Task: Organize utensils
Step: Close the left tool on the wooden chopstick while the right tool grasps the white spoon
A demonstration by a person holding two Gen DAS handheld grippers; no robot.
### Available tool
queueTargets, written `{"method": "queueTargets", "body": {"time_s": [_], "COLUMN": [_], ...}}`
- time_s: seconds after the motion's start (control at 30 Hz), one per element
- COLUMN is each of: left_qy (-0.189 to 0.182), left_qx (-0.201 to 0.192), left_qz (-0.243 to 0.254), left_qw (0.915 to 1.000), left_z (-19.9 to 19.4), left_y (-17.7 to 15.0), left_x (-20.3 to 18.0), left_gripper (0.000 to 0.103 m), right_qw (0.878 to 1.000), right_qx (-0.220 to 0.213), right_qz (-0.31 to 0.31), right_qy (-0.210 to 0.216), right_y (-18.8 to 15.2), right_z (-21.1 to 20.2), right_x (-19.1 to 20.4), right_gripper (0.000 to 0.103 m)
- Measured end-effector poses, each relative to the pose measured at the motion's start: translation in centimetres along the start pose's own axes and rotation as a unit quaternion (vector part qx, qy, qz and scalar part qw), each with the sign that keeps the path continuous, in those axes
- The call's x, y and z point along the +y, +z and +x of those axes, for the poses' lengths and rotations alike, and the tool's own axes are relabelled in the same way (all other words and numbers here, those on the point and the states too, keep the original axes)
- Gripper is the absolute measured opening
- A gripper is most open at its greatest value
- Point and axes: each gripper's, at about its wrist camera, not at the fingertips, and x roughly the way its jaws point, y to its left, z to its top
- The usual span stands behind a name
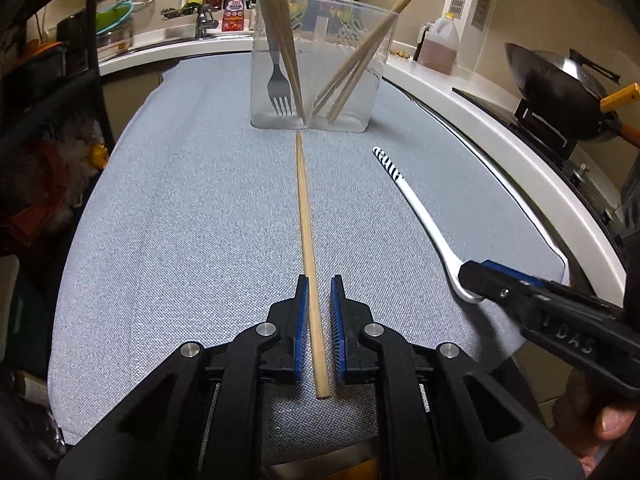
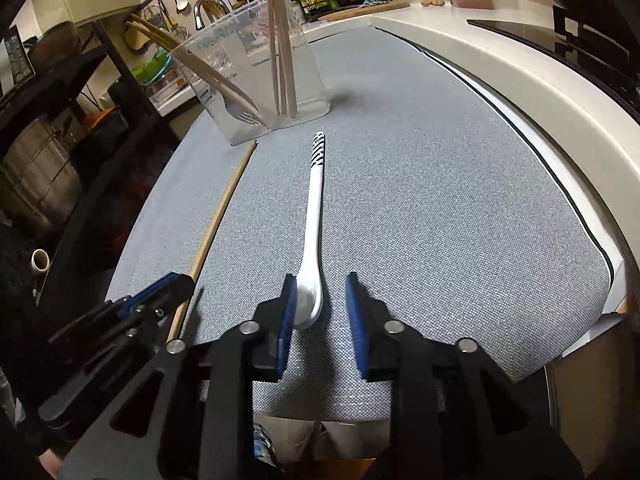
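Each hand-held unit is a matte black plastic frame with triangular cut-outs and round silver pivot pins along its linkage arms. The left tongs (image 1: 320,292) and right tongs (image 2: 322,292) carry blue ribbed pads (image 1: 303,320) on their inner faces. One housing bears raised lettering and a small screw.

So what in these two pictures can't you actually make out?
- Spoon: its bowl is hidden behind the right gripper in the left wrist view.
- Chopstick: its near end is hidden by the left gripper in the right wrist view.
- Chopsticks in the clear container: tops cut off by the upper edge.
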Motion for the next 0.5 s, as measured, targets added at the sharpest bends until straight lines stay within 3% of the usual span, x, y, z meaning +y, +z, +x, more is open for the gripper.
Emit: {"method": "queueTargets", "body": {"time_s": [0.1,0.5], "left_qy": [0.020,0.024], "left_qx": [-0.001,-0.006], "left_qz": [0.009,-0.006], "left_qw": [0.9998,0.9997], "left_z": [-0.1,-0.6], "left_y": [-0.2,-0.8], "left_x": [-0.1,0.4], "left_gripper": [0.007,0.007], "right_qw": [1.000,0.997], "right_qx": [-0.004,-0.025], "right_qz": [-0.002,-0.054], "right_qy": [-0.008,-0.047], "right_y": [-0.2,-1.7], "right_z": [0.1,0.4], "right_x": [0.4,3.5], "right_gripper": [0.029,0.017]}}
